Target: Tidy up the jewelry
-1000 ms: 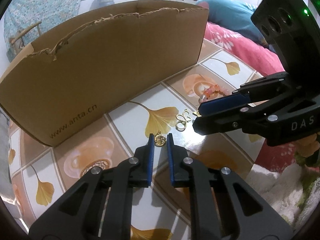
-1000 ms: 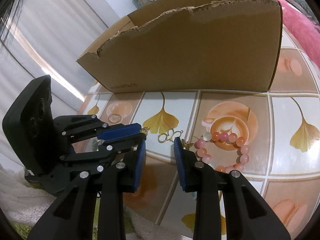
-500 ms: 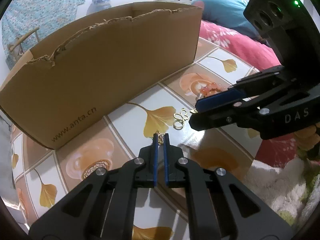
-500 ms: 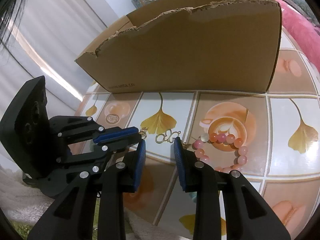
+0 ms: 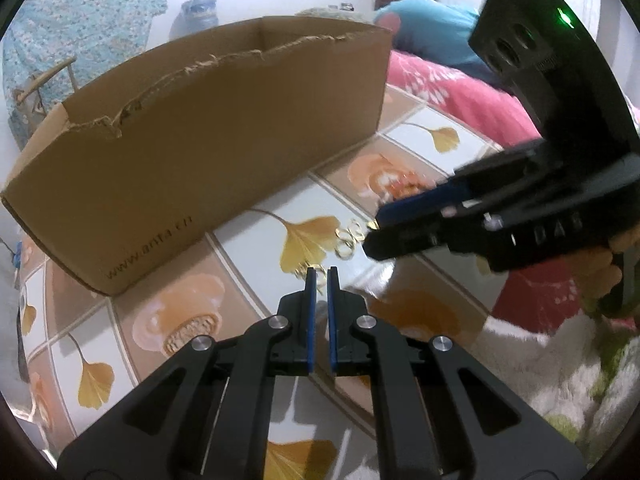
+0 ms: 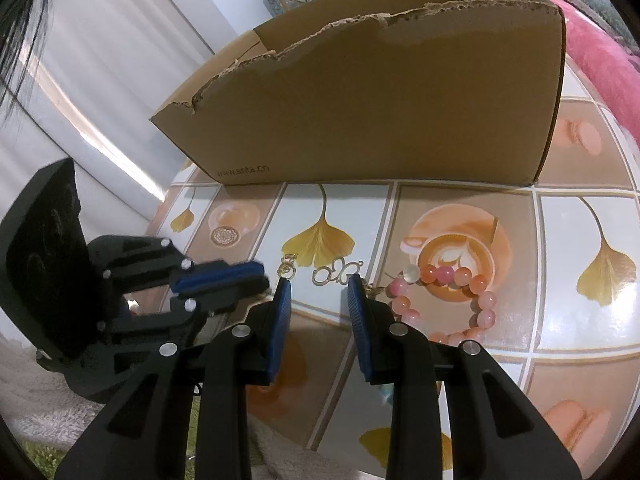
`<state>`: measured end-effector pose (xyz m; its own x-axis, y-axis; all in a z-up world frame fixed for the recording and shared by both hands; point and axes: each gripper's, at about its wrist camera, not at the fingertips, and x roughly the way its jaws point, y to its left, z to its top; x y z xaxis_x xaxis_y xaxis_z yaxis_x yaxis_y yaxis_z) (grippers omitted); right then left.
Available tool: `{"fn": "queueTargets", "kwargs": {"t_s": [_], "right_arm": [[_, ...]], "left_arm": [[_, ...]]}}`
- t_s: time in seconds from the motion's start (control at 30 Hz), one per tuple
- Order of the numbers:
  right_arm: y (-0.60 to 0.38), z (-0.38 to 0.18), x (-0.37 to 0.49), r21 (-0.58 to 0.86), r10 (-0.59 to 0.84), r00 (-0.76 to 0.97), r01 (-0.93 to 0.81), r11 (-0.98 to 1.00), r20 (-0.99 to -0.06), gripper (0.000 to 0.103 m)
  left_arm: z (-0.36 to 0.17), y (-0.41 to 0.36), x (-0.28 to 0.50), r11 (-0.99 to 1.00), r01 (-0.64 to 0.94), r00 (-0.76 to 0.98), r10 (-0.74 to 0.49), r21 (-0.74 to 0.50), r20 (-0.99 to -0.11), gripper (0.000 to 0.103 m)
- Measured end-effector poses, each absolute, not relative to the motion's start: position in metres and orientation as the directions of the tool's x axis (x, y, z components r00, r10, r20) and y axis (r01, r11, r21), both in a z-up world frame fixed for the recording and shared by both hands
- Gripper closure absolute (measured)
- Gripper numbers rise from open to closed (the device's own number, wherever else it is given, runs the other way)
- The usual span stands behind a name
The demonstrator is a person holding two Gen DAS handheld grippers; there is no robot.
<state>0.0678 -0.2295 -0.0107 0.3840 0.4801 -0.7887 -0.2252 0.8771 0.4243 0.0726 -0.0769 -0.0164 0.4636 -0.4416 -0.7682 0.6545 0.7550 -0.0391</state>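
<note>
A small gold pendant [image 6: 287, 267] lies on the patterned tabletop beside a gold clasp piece [image 6: 336, 273] and a pink bead bracelet [image 6: 448, 300]. My left gripper [image 5: 321, 276] has its jaws nearly together, a narrow gap between them, just short of the pendant [image 5: 310, 270]; it holds nothing that I can see. My right gripper [image 6: 316, 292] is open, its jaws low over the table in front of the gold clasp piece, which also shows in the left wrist view [image 5: 350, 238]. In the left wrist view the right gripper [image 5: 376, 232] comes in from the right.
A torn-topped cardboard box [image 6: 380, 92] stands open behind the jewelry, also in the left wrist view [image 5: 208, 140]. Pink bedding [image 5: 460, 96] lies beyond the table at right. A white fluffy cloth [image 5: 540, 380] lies at the table's near edge.
My left gripper closed from open to nearly shut and drew back slightly from the gold pendant. The right gripper stayed open and shifted a little.
</note>
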Motion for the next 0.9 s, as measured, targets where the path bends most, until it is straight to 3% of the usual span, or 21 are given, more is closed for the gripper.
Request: {"fn": "queueTargets", "kwargs": {"t_s": [0.23, 0.33, 0.9], "right_arm": [[-0.2314, -0.0104, 0.067, 0.424, 0.478, 0.386, -0.219, 0.878, -0.789, 0.074], [-0.2322, -0.0111, 0.0675, 0.428, 0.48, 0.386, -0.218, 0.877, -0.788, 0.074], [-0.2346, -0.0106, 0.0666, 0.443, 0.493, 0.388, -0.217, 0.87, -0.778, 0.074]], "left_arm": [[-0.023, -0.0855, 0.0816, 0.742, 0.67, 0.447, -0.432, -0.027, -0.784, 0.097], [-0.0235, -0.0858, 0.0823, 0.743, 0.669, 0.443, -0.424, -0.023, -0.79, 0.09], [-0.0244, -0.079, 0.0783, 0.754, 0.656, 0.433, -0.399, -0.021, -0.808, 0.089]]}}
